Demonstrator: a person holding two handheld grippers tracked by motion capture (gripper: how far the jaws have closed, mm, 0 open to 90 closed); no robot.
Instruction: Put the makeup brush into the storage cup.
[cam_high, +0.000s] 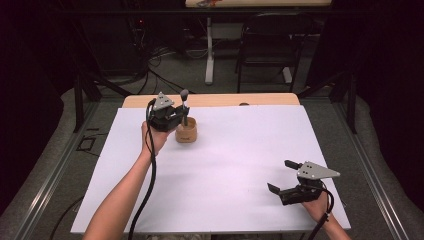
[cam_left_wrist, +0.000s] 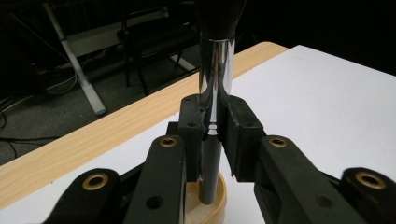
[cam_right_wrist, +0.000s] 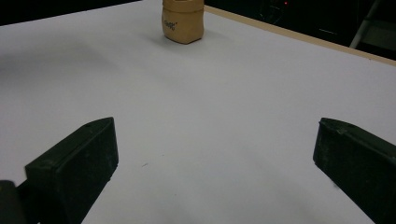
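Lab or recording studio, dark curtained surroundings, white sheet (cam_high: 225, 165) over a wooden counter (cam_high: 210, 101), metal frame rails (cam_high: 47, 175) on grey carpet, loose cables (cam_high: 165, 55) on the floor, black folding chair (cam_high: 267, 45), white desk leg (cam_high: 209, 50) behind.

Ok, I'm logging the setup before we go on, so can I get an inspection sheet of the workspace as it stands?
Surface: white sheet over a wooden table.
Job's things: makeup brush upright, handle end in the wooden cup.
Clutter: nothing seen.
Grippers: left gripper shut on the brush handle; right gripper open, empty, near the front right corner.
Cables: one black cable trails from each gripper.
Surroundings: dark room, chair, floor wires.
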